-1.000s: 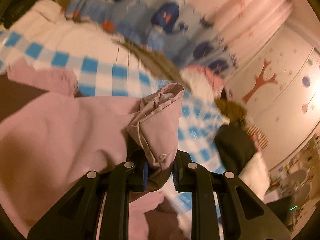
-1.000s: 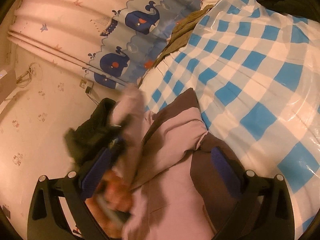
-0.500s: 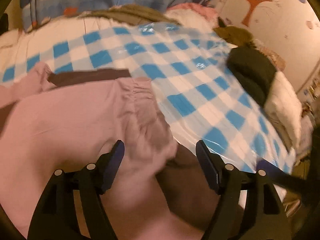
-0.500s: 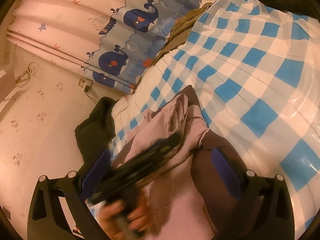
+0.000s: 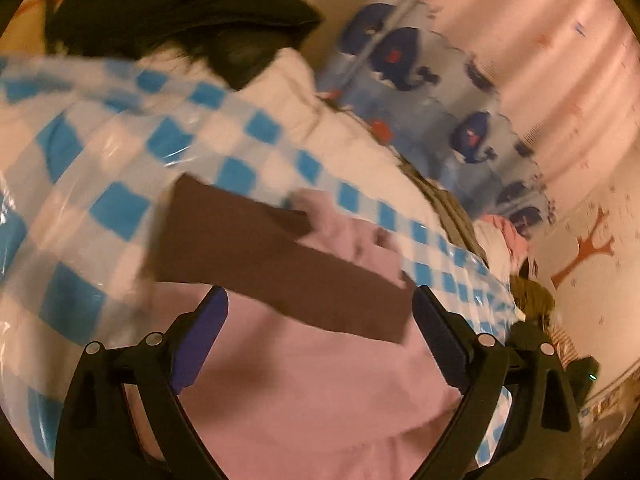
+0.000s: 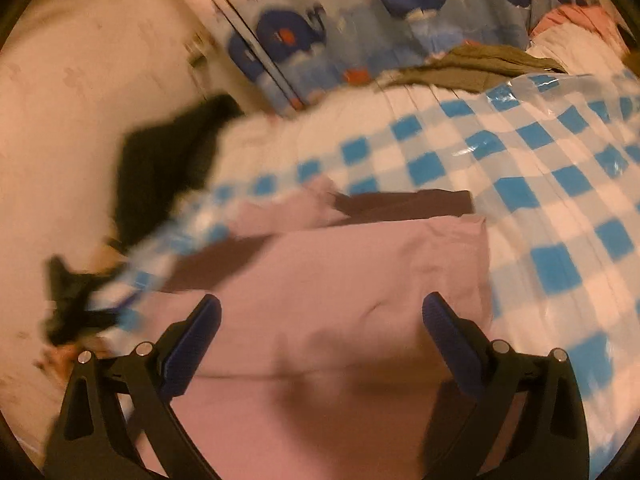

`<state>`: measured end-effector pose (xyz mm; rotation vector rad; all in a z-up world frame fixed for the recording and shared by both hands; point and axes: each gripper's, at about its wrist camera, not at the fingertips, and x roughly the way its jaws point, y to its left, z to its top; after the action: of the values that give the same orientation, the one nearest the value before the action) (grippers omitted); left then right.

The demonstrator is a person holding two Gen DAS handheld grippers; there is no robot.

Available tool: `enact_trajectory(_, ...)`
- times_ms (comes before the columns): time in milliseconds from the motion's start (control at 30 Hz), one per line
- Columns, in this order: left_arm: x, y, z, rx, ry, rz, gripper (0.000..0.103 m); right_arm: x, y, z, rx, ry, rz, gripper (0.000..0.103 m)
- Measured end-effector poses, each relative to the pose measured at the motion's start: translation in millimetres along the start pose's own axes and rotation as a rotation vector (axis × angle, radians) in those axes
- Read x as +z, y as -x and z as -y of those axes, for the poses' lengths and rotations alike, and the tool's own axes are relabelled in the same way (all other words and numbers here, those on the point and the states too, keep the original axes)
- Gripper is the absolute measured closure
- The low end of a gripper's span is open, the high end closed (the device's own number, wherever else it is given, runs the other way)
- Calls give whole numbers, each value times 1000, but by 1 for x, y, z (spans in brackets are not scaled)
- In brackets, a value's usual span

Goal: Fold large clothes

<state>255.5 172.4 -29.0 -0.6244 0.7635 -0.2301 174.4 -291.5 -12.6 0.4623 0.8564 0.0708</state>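
A large pink garment (image 5: 320,392) with dark brown panels (image 5: 256,248) lies folded on a blue-and-white checked plastic sheet (image 5: 120,208). My left gripper (image 5: 320,312) hovers over it, its jaws still opening, with nothing pinched between the blue pads. In the right wrist view the same pink garment (image 6: 352,272) lies flat with a brown band (image 6: 404,204) at its far edge. My right gripper (image 6: 320,320) stands wide open just above the cloth, holding nothing. Both views are motion-blurred.
A black garment (image 5: 180,16) lies at the far edge of the sheet, also seen as the black garment (image 6: 168,168). A whale-print curtain (image 6: 360,20) hangs behind. An olive cloth (image 6: 468,66) and a pink-white heap (image 6: 576,28) sit at the back right.
My left gripper let go of the bunched pink cloth, opened wide and swung sideways over the garment. The right gripper rolled and shifted; the garment now lies flatter, folded over.
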Motion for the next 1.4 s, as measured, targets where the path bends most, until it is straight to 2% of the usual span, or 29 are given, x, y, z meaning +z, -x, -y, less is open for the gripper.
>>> enact_trajectory(67, -6, -19, -21, 28, 14, -37, 14, 0, -41, 33, -77, -38, -82, 6)
enact_trajectory(133, -18, -46, -48, 106, 29, -94, 12, -12, -71, 69, -106, -90, -163, 6)
enact_trajectory(167, -26, -61, -59, 107, 34, -133, 10, -19, -82, 84, -111, -113, -193, 5)
enact_trajectory(200, -34, -72, -75, 63, 85, -172, 10, -24, -88, 97, -61, -151, -209, 5)
enact_trajectory(233, -36, -72, -83, 35, 129, -171, 10, -26, -86, 105, -34, -177, -213, 6)
enact_trajectory(267, -36, -69, -81, 44, 124, -163, 10, -24, -80, 105, -36, -188, -214, 7)
enact_trajectory(333, -31, -49, -55, 130, 21, -90, 10, -19, -60, 96, -63, -168, -162, 7)
enact_trajectory(433, -21, -23, -11, 135, -123, 36, 10, -5, -28, 63, -67, -43, -14, 7)
enact_trajectory(500, -12, -18, 21, 127, -215, 106, 10, 5, -29, 47, -85, 3, 19, 7)
enact_trajectory(600, -4, -40, 36, 128, -243, 83, 10, 18, -60, 41, -127, 7, -16, 7)
enact_trajectory(633, -3, -56, 33, 136, -231, 53, 10, 16, -86, 50, -178, -2, -67, 7)
enact_trajectory(667, -3, -67, 27, 154, -224, 26, 10, 13, -103, 59, -192, -20, -111, 7)
enact_trajectory(700, -7, -87, 23, 191, -219, -18, 10, 5, -123, 75, -164, -60, -161, 6)
enact_trajectory(733, -12, -101, 16, 202, -233, -39, 10, -6, -136, 96, -68, -131, -179, 5)
enact_trajectory(767, -19, -114, 15, 241, -275, -48, 10, -6, -132, 103, -43, -161, -151, 6)
enact_trajectory(867, -29, -119, 22, 306, -333, -54, 10, -6, -125, 98, -83, -111, -176, 6)
enact_trajectory(967, -28, -96, 24, 285, -332, -85, 10, -11, -103, 109, -78, -155, -201, 6)
enact_trajectory(1067, -41, -36, 21, 242, -321, -63, 10, -24, -68, 114, -116, -136, -183, 6)
enact_trajectory(1133, -54, -16, 8, 266, -324, -88, 10, -40, -58, 112, -132, -110, -222, 6)
enact_trajectory(1200, -70, -8, -18, 344, -312, -169, 10, -48, -36, 117, -94, -166, -211, 6)
enact_trajectory(1233, -78, 1, -33, 361, -270, -203, 10, -50, -27, 114, -76, -173, -188, 6)
enact_trajectory(1333, -99, 49, -70, 307, -118, -213, 10, -48, 14, 103, 43, -141, -96, 6)
enact_trajectory(1400, -107, 77, -74, 301, -105, -193, 10, -37, 38, 103, 72, -157, -51, 6)
